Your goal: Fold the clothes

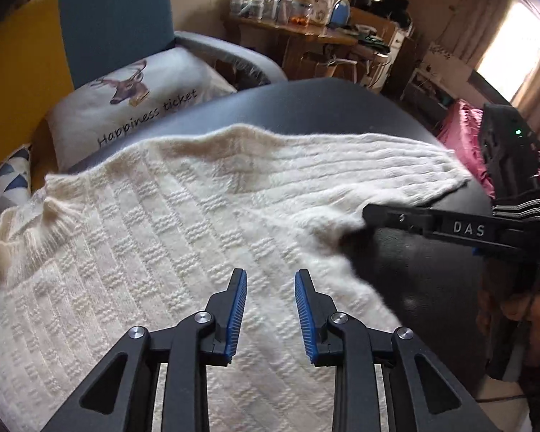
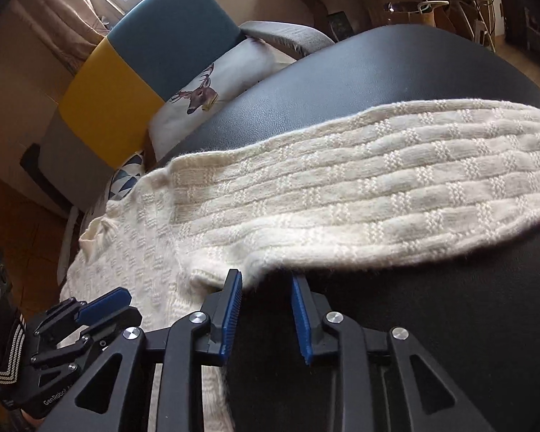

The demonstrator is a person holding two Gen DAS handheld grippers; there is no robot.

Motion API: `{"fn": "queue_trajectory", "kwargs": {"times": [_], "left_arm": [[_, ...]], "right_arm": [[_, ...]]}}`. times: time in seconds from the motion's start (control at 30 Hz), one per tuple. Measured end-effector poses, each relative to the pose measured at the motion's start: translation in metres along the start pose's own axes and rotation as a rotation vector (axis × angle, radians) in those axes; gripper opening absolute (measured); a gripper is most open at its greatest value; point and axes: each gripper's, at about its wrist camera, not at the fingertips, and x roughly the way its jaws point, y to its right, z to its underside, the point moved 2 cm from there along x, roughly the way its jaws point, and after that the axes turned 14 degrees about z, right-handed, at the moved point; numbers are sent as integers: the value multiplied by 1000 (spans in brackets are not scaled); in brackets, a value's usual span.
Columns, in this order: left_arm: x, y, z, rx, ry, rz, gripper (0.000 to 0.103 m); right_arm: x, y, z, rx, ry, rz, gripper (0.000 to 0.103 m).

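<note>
A cream knitted sweater [image 1: 169,223] lies spread on a dark leather surface [image 1: 306,108], one sleeve [image 1: 385,165] stretched out to the right. My left gripper [image 1: 270,277] hovers open just above the sweater's body, nothing between its blue pads. The right gripper [image 1: 369,216] comes in from the right, its tip at the sweater's edge below the sleeve. In the right wrist view the right gripper [image 2: 266,280] is open, its left fingertip touching the sweater's underarm edge [image 2: 248,266], with the sleeve [image 2: 396,187] lying across ahead. The left gripper [image 2: 104,302] shows at lower left.
A deer-print cushion [image 1: 133,104] leans on a blue and yellow chair back [image 1: 90,28] behind the surface. A patterned cushion [image 1: 10,180] sits at the left. A cluttered wooden table [image 1: 306,28] stands at the back, pink fabric [image 1: 460,126] at the right.
</note>
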Motion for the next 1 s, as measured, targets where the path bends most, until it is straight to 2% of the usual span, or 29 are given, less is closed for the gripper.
{"fn": "queue_trajectory", "kwargs": {"times": [0.1,0.13,0.2,0.27,0.33,0.5,0.57,0.63,0.73,0.8,0.93,1.0], "left_arm": [[19,15,-1,42,-72,18,28],[29,15,1,37,-100,23,28],[45,11,4,12,-127,36,28],[50,6,3,-12,-111,50,29],[50,4,3,-39,-108,63,29],[51,5,4,-30,-102,60,30],[42,-1,2,-73,-89,96,30],[19,-13,3,-141,-43,130,30],[-37,-37,17,-198,62,110,30],[-79,-57,35,-235,122,76,30],[-130,-84,100,-314,142,-15,30],[-147,-92,136,-348,136,-60,30]], "right_arm": [[-24,3,0,-42,69,18,28],[-29,5,-5,-58,100,49,28],[-30,11,-18,-83,141,146,28],[-19,26,-30,-84,133,261,28],[1,49,-35,-70,60,386,28],[8,63,-39,-70,77,406,26],[9,61,-39,-76,71,407,27],[5,59,-40,-87,61,408,28],[-16,35,-31,-161,112,343,28],[-28,6,-14,-251,114,231,28],[-43,-62,42,-457,39,-3,28],[-44,-90,76,-541,-22,-77,28]]}}
